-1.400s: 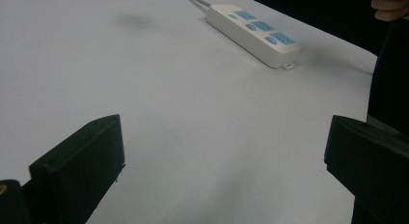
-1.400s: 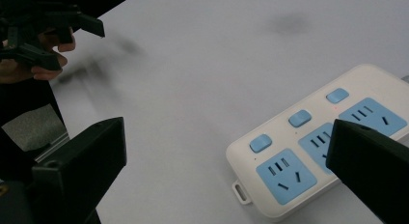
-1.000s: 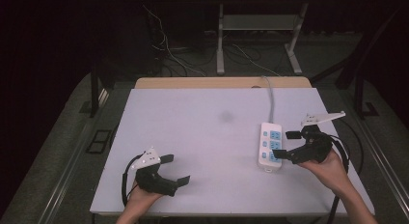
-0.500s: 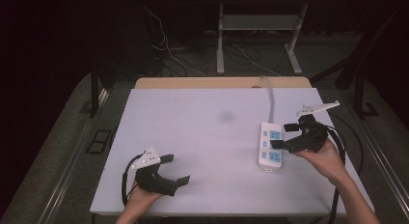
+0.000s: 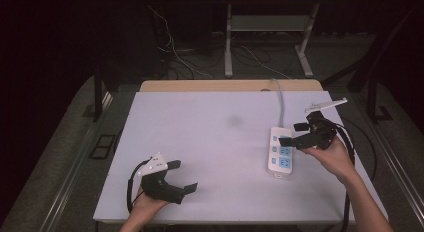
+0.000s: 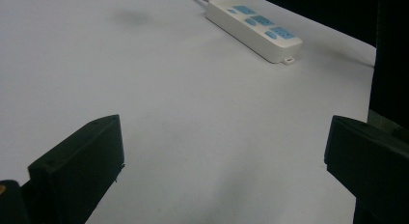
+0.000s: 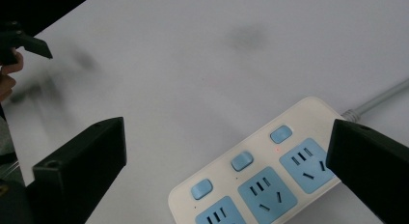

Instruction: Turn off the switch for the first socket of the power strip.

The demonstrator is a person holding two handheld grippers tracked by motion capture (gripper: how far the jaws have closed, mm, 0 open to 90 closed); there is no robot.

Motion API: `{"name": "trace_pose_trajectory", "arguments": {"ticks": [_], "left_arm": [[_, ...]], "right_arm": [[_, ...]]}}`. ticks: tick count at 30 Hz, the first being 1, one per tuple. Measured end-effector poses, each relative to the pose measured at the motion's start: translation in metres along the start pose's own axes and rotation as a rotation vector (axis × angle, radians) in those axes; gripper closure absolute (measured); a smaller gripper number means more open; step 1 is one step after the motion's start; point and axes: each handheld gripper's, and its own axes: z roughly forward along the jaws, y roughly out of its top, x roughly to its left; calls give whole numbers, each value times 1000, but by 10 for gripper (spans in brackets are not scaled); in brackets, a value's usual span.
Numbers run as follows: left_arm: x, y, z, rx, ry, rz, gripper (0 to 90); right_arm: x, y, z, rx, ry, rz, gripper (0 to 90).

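Power strip (image 5: 280, 152) lies near the worktop's (image 5: 210, 142) right edge, right gripper (image 5: 295, 134) spread over it, seemingly poised for a switch; left gripper (image 5: 181, 177) idles spread near the front-left corner.

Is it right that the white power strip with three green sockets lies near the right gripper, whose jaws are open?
Not quite: the power strip has blue sockets, not green, as the right gripper view shows. It does lie near the right gripper, jaws open.

Readable text: none in any view.
Power strip (image 7: 270, 175): three blue sockets and three blue switches, no lettering or brand legible.
Gripper jaws: plain black, no markings.
Table (image 5: 210, 142): plain white, no labels.
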Motion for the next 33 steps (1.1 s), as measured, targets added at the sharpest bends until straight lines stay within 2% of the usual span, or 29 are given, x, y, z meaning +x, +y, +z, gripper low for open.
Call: {"name": "trace_pose_trajectory", "arguments": {"ticks": [8, 11, 12, 14, 15, 16, 17, 18, 24, 33], "left_arm": [[0, 0, 0, 9, -1, 8, 0], [-1, 0, 1, 11, -2, 13, 0], [-1, 0, 1, 12, -2, 15, 0], [-1, 0, 1, 15, -2, 17, 0], [-1, 0, 1, 16, -2, 18, 0], [-1, 0, 1, 16, -3, 18, 0], [0, 0, 1, 16, -3, 19, 0], [0, 0, 1, 16, -3, 19, 0], [0, 0, 1, 17, -4, 20, 0], [0, 0, 1, 16, -4, 21, 0]], "right_arm": [[-7, 3, 6, -3, -9, 37, 5], [-9, 3, 7, -7, -29, 29, 101], [-11, 4, 7, -17, -39, 33, 163], [-12, 4, 7, -19, -51, 33, 170], [-14, 5, 8, -23, -57, 41, 254], [-14, 5, 8, -23, -57, 41, 254], [-17, 5, 8, -30, -55, 56, 326], [-17, 5, 8, -30, -55, 56, 326], [-23, 6, 10, -35, -41, 69, 462], [-28, 7, 17, -21, -26, 67, 677]]}}
